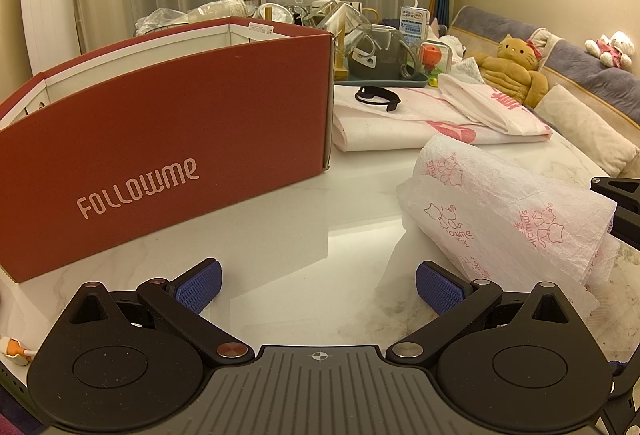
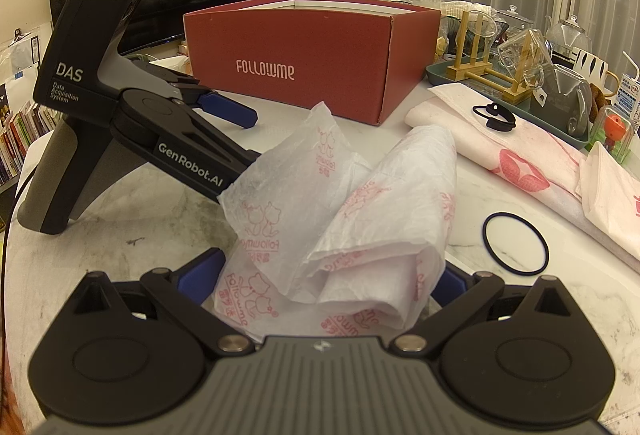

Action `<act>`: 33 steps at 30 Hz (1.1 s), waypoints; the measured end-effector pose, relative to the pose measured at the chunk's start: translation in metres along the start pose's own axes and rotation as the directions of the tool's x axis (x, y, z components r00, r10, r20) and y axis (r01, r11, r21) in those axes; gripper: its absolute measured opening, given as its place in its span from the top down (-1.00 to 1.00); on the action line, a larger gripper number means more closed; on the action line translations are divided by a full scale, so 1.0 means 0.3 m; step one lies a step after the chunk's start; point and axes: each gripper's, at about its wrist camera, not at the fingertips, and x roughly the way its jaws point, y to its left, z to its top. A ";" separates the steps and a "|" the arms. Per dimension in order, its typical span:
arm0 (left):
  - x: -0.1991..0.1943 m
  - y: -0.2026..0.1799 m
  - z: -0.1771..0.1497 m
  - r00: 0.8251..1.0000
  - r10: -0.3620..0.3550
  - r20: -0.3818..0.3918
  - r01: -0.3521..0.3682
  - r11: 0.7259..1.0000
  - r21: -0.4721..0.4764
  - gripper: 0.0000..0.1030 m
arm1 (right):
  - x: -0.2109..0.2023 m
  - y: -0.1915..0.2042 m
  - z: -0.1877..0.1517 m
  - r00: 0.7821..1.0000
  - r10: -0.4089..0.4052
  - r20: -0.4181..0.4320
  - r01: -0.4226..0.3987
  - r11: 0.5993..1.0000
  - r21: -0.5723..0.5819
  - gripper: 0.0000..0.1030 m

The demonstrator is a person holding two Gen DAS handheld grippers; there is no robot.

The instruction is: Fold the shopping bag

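The shopping bag is thin white crinkled material with pink cat prints, lying loosely rolled and crumpled on the marble table. My right gripper is open, and the bag's near end lies between its blue pads. In the left wrist view the bag lies to the right. My left gripper is open over bare table with nothing between its fingers. Its right pad sits just beside the bag's edge. In the right wrist view the left gripper has one finger hidden behind the bag.
A red FOLLOWME box stands open-topped at the left. Behind lie a folded white cloth bag with pink print, a black headset and a tray of glassware. A black ring lies on the table. Plush toys sit on a sofa.
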 end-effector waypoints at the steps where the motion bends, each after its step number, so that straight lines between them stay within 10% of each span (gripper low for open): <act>1: 0.000 0.000 0.000 1.000 0.000 0.000 0.000 1.000 0.000 -1.00 | 0.000 -0.001 0.000 1.000 0.000 0.000 0.000 1.000 0.000 -1.00; 33: -0.006 0.006 -0.007 1.000 0.000 0.000 0.000 1.000 0.000 -1.00 | -0.001 0.005 -0.001 1.000 0.000 -0.001 0.000 1.000 0.000 -1.00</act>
